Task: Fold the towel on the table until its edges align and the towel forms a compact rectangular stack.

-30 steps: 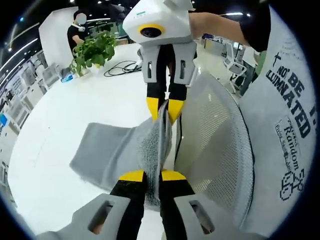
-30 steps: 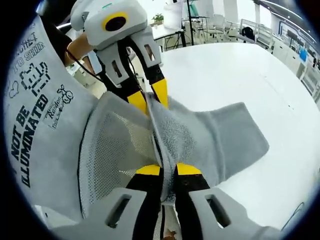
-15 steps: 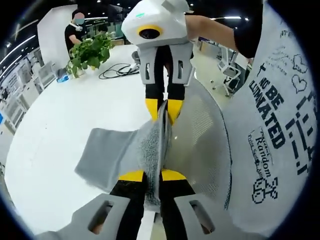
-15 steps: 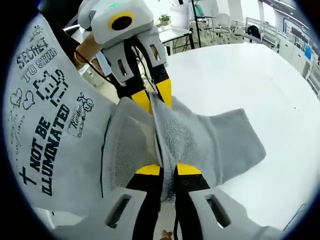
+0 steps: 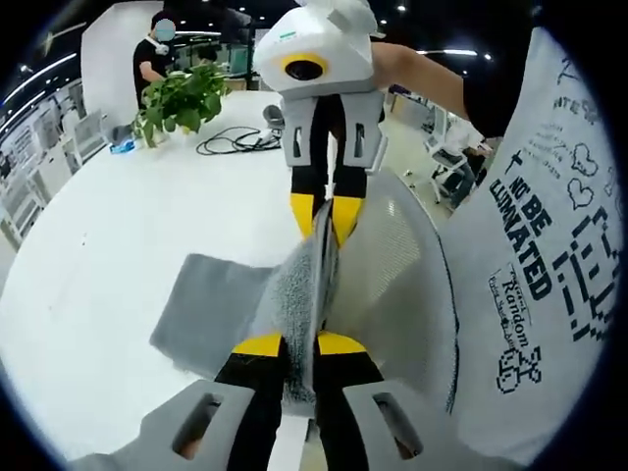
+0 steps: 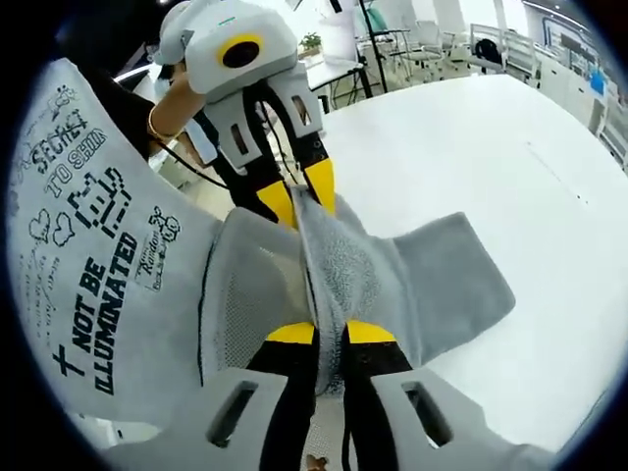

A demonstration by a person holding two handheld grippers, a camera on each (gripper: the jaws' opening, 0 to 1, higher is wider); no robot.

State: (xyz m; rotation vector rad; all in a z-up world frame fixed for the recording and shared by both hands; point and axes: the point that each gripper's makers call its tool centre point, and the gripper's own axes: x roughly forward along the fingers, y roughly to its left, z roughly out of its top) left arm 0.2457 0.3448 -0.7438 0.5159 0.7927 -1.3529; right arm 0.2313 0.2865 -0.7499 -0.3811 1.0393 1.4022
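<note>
Both grippers, left gripper and right gripper, are clenched on the grey towel, lifted off the white table edge, far end trailing there. Uneven pulling could skew the fold, I'd guess.

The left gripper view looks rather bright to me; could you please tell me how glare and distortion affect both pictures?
Left gripper view: white table glares, nearly featureless; fisheye curves its edge. Right gripper view: table washed out too; gray towel weave stays sharp.
</note>
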